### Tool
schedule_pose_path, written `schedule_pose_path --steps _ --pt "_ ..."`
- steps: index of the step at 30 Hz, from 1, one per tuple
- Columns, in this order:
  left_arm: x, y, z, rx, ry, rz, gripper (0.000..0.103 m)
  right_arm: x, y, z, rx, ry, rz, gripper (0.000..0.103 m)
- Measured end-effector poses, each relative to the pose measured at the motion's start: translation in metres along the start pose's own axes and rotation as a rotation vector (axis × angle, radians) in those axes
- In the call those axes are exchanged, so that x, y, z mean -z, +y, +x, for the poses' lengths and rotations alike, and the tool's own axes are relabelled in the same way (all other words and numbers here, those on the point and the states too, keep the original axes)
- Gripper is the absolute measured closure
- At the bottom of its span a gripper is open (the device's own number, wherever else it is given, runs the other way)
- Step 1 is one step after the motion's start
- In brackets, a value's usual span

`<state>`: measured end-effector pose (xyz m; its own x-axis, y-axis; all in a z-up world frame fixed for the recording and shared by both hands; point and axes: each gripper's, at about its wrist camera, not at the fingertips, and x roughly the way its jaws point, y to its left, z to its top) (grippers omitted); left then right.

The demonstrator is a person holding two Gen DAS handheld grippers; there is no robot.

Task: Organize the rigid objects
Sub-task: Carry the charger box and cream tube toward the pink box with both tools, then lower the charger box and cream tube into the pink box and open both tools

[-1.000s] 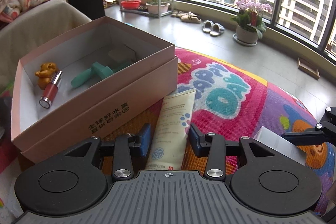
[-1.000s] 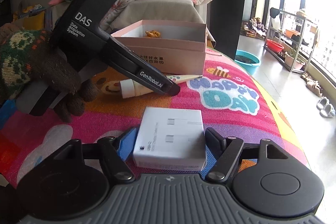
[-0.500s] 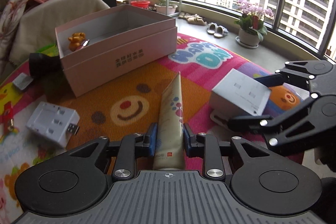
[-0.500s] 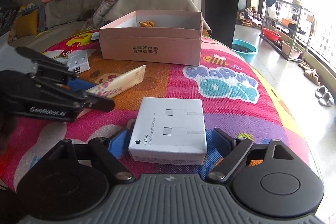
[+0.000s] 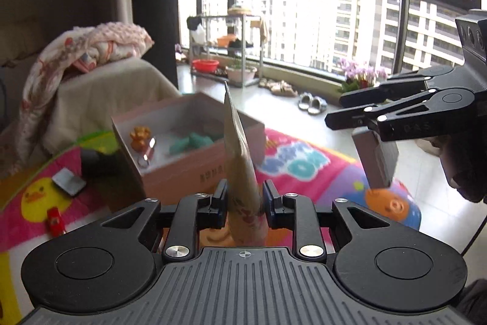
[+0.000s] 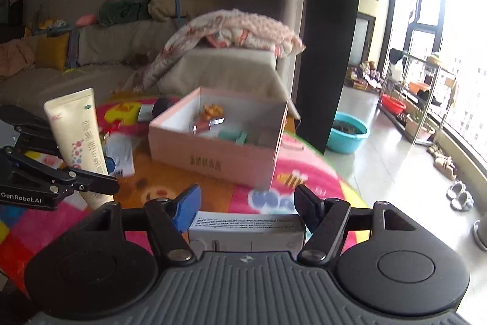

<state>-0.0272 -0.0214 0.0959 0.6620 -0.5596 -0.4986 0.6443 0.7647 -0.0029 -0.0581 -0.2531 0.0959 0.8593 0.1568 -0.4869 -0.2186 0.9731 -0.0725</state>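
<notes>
Two grippers are both loaded. Our left gripper (image 5: pixel 243 198) is clamped on a cream plastic lotion tube (image 5: pixel 240 160), which stands nearly upright between its fingers, raised off the colourful cartoon play mat (image 5: pixel 298 163). Our right gripper (image 6: pixel 246 207) pinches a flat white cardboard cable box (image 6: pixel 246 232) by its sides, also lifted clear of the mat. Beyond both sits the open pink cardboard box (image 6: pixel 213 160), holding a small orange figurine (image 5: pixel 140 137), a red lipstick-like stick (image 5: pixel 147 153) and a teal plastic piece (image 5: pixel 190 142).
</notes>
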Motion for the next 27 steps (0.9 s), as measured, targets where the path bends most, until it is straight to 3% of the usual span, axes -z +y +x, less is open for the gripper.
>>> schedule_pose_path --steps 1,2,6,10,11,13,14,15,17,20,23,27 --pt "-0.011 0.007 0.003 -0.004 -0.024 -0.006 0.076 -0.014 -0.004 0.002 0.000 -0.012 0.004 0.087" --pt "-0.020 0.013 0.006 -0.008 -0.043 -0.012 0.076 -0.030 -0.009 0.007 -0.008 -0.006 0.013 0.090" --pt "-0.048 0.037 0.022 -0.019 -0.076 -0.059 0.076 -0.077 -0.023 0.038 0.021 -0.021 0.047 0.090" --pt "-0.036 0.044 0.024 0.029 -0.034 -0.107 0.076 -0.084 -0.032 0.043 0.013 -0.026 0.032 0.089" --pt "-0.030 0.042 0.025 0.040 -0.016 -0.111 0.076 -0.077 -0.033 0.040 0.014 -0.024 0.022 0.083" --pt "-0.006 0.039 0.025 0.083 0.050 -0.137 0.076 -0.056 -0.038 0.037 0.005 0.009 0.027 0.045" --pt "0.003 0.039 0.027 0.104 0.086 -0.157 0.076 -0.044 -0.040 0.037 0.002 0.030 0.042 0.015" --pt "0.012 0.038 0.030 0.127 0.122 -0.177 0.076 -0.030 -0.042 0.036 0.005 0.054 0.054 0.007" --pt "0.029 0.039 0.035 0.161 0.194 -0.217 0.076 0.002 -0.037 0.036 0.025 0.109 0.047 0.007" --pt "0.042 0.042 0.042 0.173 0.239 -0.240 0.076 0.038 -0.027 0.033 0.008 0.179 0.054 0.007" --pt "0.050 0.044 0.046 0.150 0.201 -0.274 0.075 0.062 -0.015 0.038 -0.034 0.236 0.078 0.007" --pt "0.065 0.030 0.035 0.107 0.132 -0.309 0.075 0.078 -0.007 0.054 0.013 0.277 0.101 0.007"
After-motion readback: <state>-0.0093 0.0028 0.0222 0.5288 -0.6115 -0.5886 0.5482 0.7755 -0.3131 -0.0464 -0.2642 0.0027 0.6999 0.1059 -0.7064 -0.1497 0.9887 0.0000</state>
